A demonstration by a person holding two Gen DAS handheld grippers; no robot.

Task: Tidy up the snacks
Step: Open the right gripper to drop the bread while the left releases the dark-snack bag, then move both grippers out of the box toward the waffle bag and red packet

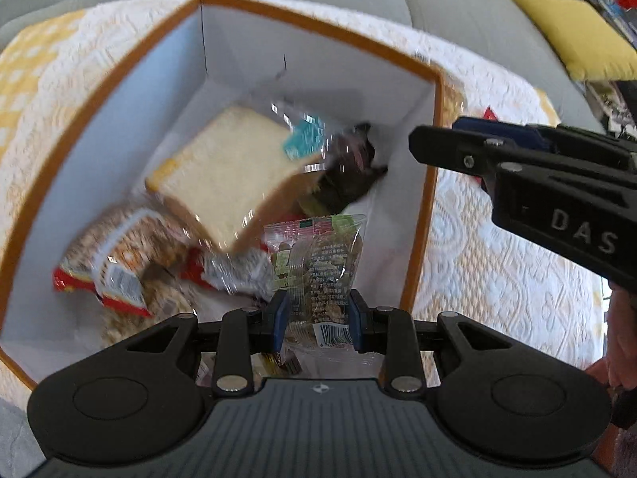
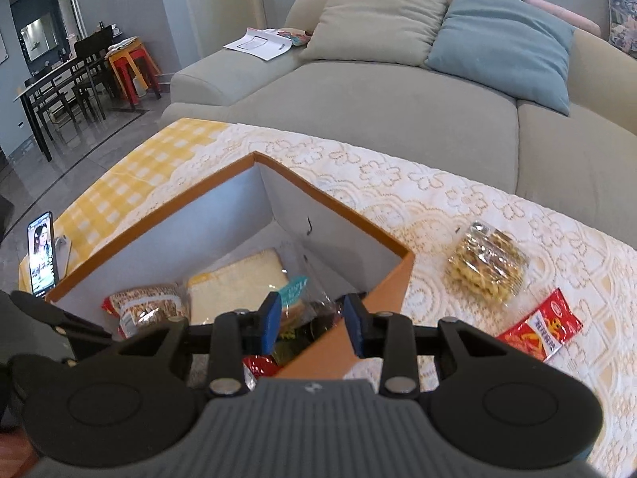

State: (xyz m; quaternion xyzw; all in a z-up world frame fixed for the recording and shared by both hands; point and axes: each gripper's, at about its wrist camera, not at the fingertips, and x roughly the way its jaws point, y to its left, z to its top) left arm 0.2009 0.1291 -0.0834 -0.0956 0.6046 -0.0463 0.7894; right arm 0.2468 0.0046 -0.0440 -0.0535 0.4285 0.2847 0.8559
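Through the left wrist camera, the left gripper [image 1: 317, 320] has its blue pads clenched on a clear snack packet [image 1: 318, 275] printed with dense text and a barcode at its lower end, green marks at its top. The packet stands lengthwise, its long axis running away from the camera over the open box [image 1: 432, 73], which has an orange rim and white inner walls. Inside the box lie a wrapped slice of white bread [image 1: 235, 175], blurred, a red-and-white bag of grainy snacks [image 1: 119, 263] to its left, and a dark wrapped item [image 1: 354, 175] toward the far right corner. The right gripper [image 1: 438, 141] reaches in from the right, level with the box's right wall; from this side its fingers look close together, though the gap cannot be judged here.

Through the right wrist camera, the right gripper [image 2: 312, 322] has its pads apart with nothing between them, poised above the near corner of the box [image 2: 330, 199]. The bread [image 2: 239, 283] and the grainy bag [image 2: 145, 304] show inside. On the lace tablecloth [image 2: 398, 175] to the right lie a clear pack of yellow twisted snacks [image 2: 487, 267] and, nearer, a red sachet [image 2: 543, 324] lying diagonally. A phone [image 2: 40, 251] stands upright left of the box, and a grey sofa [image 2: 358, 99] sits behind the table.
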